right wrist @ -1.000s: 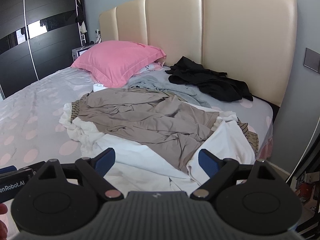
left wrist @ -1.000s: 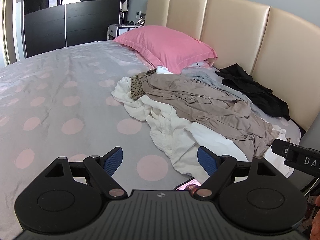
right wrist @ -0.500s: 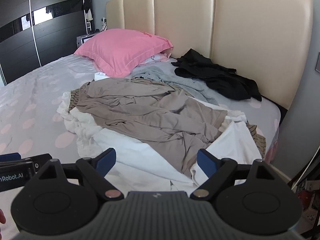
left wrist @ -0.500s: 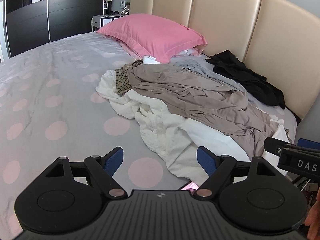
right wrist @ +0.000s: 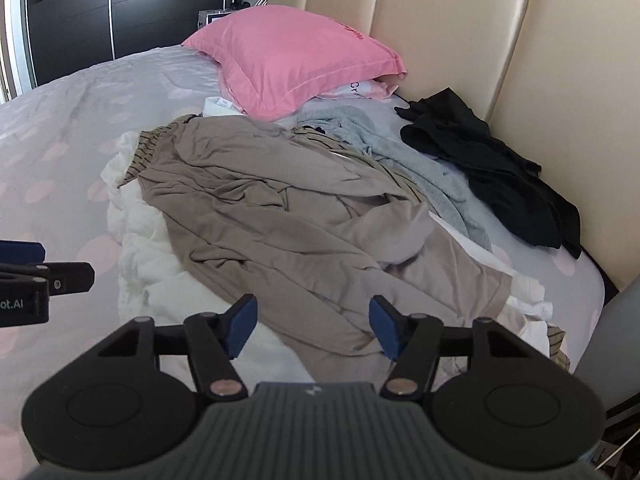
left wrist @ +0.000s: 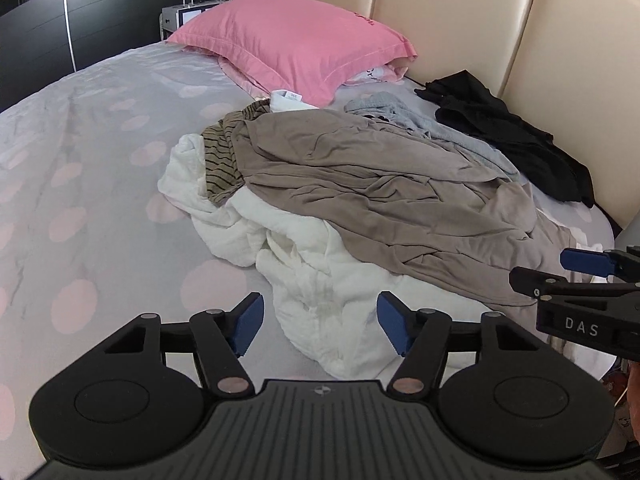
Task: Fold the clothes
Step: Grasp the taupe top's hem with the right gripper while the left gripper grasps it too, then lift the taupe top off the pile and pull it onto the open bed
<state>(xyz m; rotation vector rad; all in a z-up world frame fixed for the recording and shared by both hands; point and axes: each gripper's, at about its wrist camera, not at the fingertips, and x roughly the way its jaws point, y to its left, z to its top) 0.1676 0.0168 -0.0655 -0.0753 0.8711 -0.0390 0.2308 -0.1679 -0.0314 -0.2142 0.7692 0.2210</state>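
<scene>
A heap of clothes lies on the bed. A taupe garment (left wrist: 372, 184) (right wrist: 280, 216) is spread on top of a crumpled white one (left wrist: 312, 276) (right wrist: 140, 256), with a striped olive piece (left wrist: 220, 160) at its far left. Behind them lie a grey knit (right wrist: 420, 172) and a black garment (left wrist: 516, 140) (right wrist: 492, 172) by the headboard. My left gripper (left wrist: 320, 322) hovers over the near edge of the white garment, its jaws closing with nothing pressed between them. My right gripper (right wrist: 312, 326) hovers over the near hem of the taupe garment, jaws also closing, no cloth pinched.
A pink pillow (left wrist: 296, 40) (right wrist: 296, 56) rests against the beige padded headboard (left wrist: 500, 20). The grey sheet with pink dots (left wrist: 80, 200) stretches bare to the left. A dark wardrobe (right wrist: 100, 4) stands beyond the bed. The bed's right edge (right wrist: 600, 300) drops off beside the right gripper.
Both grippers have moved forward and down toward the clothes heap, which now looms larger. The blue pads of each gripper stand closer together than before.
</scene>
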